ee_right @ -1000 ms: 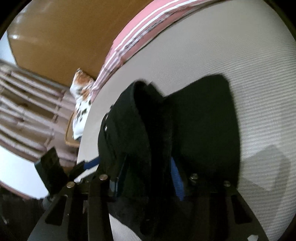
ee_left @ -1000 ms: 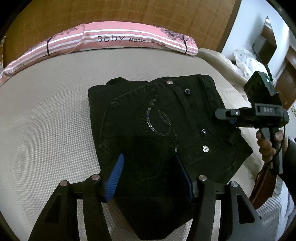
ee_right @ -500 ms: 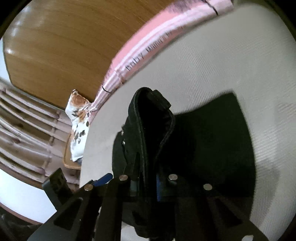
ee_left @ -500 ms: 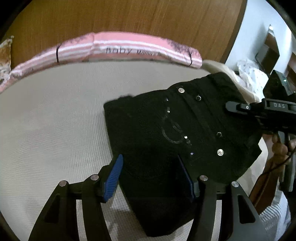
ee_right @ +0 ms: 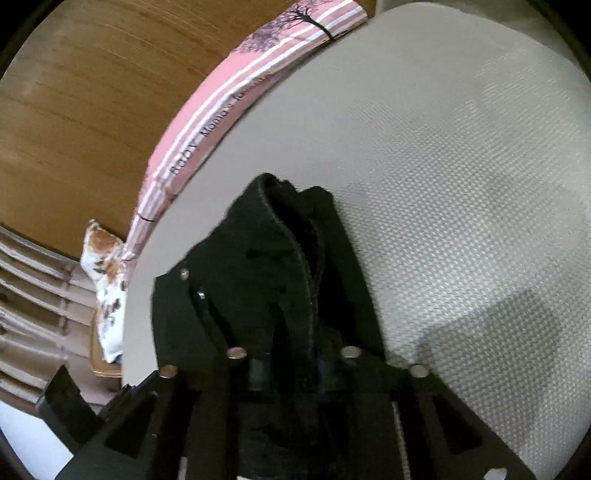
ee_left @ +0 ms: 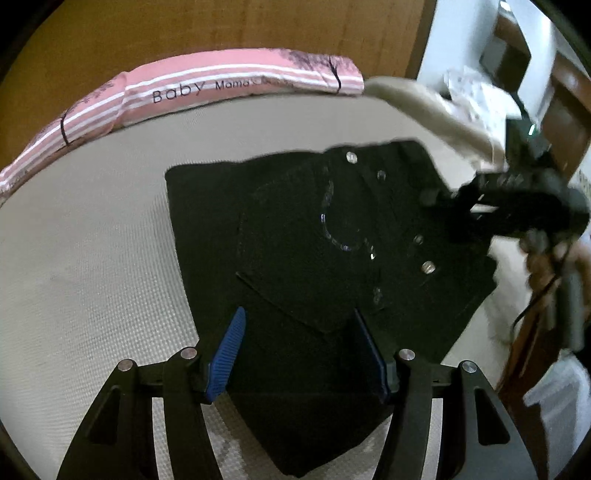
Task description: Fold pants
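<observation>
On the beige mattress (ee_left: 92, 258), folded black pants (ee_left: 314, 240) are laid near its right edge, open surface to their left | left gripper (ee_left: 299, 354) is held spread over the near hem | right gripper (ee_right: 291, 365) is pinched on the waistband.

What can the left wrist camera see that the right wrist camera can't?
Only the left wrist view shows the shiny studs and sparkly curl on the black pants, the open left gripper, and the person's hand holding the right gripper.

Only the right wrist view shows the right gripper shut on the pants' thick edge, plus a flowered pillow.

Both show the pants, the pink "Baby" cushion, the beige mattress and the wooden headboard.
</observation>
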`<action>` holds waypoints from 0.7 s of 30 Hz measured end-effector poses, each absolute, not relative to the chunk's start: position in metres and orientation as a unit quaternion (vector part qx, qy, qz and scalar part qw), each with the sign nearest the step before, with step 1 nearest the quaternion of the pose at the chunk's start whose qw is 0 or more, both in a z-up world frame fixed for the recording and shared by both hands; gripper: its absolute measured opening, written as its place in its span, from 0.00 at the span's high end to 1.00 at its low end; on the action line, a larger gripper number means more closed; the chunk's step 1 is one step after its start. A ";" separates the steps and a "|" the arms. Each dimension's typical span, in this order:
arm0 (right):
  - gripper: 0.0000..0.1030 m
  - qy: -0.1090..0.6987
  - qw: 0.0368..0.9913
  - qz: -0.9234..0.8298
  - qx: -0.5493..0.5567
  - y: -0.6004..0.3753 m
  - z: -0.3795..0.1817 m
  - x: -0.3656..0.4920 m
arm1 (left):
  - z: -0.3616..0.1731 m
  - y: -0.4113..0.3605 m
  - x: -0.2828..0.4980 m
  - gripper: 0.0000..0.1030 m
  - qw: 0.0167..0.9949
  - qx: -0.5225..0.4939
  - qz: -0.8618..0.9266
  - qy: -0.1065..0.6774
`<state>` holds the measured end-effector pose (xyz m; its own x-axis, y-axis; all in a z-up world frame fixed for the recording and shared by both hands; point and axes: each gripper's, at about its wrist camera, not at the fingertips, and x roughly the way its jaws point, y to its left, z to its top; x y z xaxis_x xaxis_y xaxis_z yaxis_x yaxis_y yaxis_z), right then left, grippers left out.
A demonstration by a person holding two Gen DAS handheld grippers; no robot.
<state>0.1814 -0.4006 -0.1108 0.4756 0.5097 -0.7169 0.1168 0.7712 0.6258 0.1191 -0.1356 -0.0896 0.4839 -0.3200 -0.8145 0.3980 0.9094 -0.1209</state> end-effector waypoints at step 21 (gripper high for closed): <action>0.87 0.467 0.843 0.071 0.256 -0.398 -0.063 0.097 | -0.085 -0.132 0.099 0.42 0.850 0.052 -0.215 0.477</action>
<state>0.0970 -0.3976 -0.0628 0.5529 0.3599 -0.7515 0.1189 0.8586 0.4987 0.0985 -0.1322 -0.0847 0.4514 -0.3165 -0.8343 0.4162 0.9017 -0.1168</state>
